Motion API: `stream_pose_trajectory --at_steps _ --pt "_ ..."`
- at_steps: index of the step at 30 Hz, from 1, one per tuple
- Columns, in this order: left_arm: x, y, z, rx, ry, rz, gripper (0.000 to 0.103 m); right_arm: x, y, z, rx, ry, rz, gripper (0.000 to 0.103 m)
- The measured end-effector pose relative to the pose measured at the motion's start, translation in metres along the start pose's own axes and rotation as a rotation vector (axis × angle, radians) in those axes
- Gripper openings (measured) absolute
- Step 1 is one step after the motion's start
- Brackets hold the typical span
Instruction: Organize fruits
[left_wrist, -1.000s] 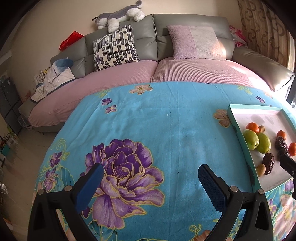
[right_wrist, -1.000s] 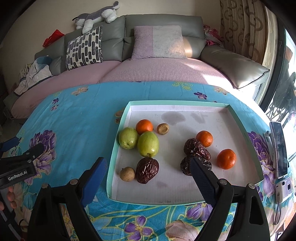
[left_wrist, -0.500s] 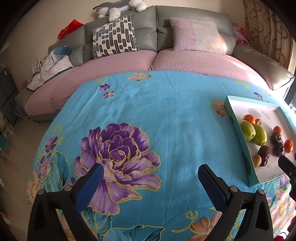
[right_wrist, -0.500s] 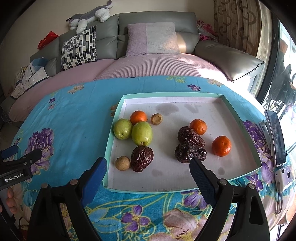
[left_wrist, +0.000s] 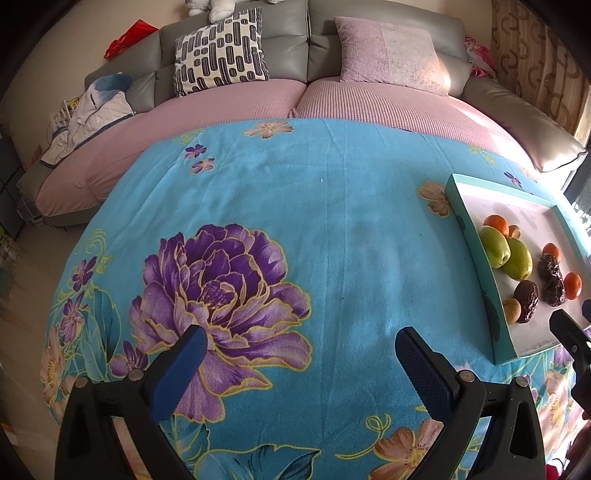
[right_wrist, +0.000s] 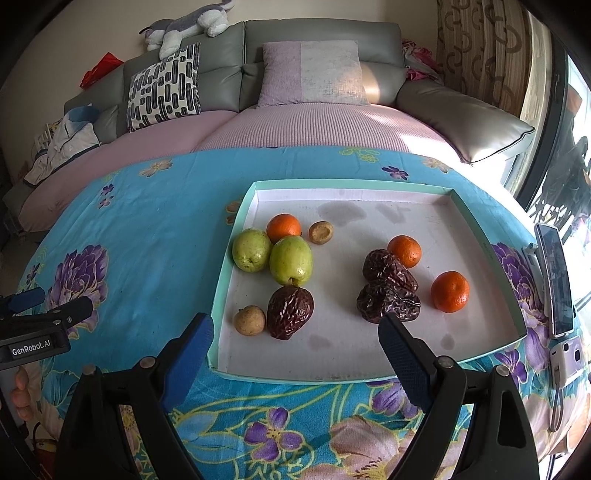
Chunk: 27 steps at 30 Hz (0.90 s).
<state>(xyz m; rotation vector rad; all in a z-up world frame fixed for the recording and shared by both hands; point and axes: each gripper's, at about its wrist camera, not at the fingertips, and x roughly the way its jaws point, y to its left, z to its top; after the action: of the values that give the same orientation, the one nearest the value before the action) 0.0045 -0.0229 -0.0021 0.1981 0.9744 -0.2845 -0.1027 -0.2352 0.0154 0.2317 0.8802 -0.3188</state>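
Blue rubber pads are tipping both tools. The right gripper (right_wrist: 295, 341) is hovering with its jaws spread wide and empty over the near edge of the mint-rimmed tray (right_wrist: 491, 254). The left gripper (left_wrist: 297, 354) is hanging over the flowered turquoise tablecloth (left_wrist: 332, 221), jaws likewise wide apart, nothing between them, well to the left of the tray.

Fruit is all lying inside the tray on its white floor:
- Nearest the right gripper, a small tan longan (right_wrist: 250, 320) is sitting just beside a wrinkled dried date (right_wrist: 290, 312).
- Behind those, two green jujubes (right_wrist: 290, 260) are touching each other, with a tangerine (right_wrist: 283, 227) tucked against their far side and a second longan (right_wrist: 321, 232) just to its right.
- Toward the right half, two more dried dates (right_wrist: 388, 286) are piled together; an orange tangerine (right_wrist: 405, 250) is resting at their far edge and another (right_wrist: 449, 291) is sitting apart to their right.

A phone (right_wrist: 556, 277) is lying on the cloth just beyond the tray's right rim. Further back, a grey sofa (right_wrist: 317, 35) with pink seat covers is carrying a patterned cushion (right_wrist: 164, 86) and a plush toy (right_wrist: 184, 26).
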Motion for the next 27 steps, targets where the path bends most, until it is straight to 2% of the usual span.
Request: stream_pose_trajectory --at_steps 10,27 --pt "0.0043 0.0004 -0.0013 -0.004 0.030 0.007 0.103 0.0007 0.0002 -0.0012 -0.002 0.010 -0.005 0.091" --pt "0.0048 -0.0019 -0.0014 0.002 0.035 0.003 0.103 0.0018 0.0017 -0.0017 -0.007 0.016 -0.008 0.091"
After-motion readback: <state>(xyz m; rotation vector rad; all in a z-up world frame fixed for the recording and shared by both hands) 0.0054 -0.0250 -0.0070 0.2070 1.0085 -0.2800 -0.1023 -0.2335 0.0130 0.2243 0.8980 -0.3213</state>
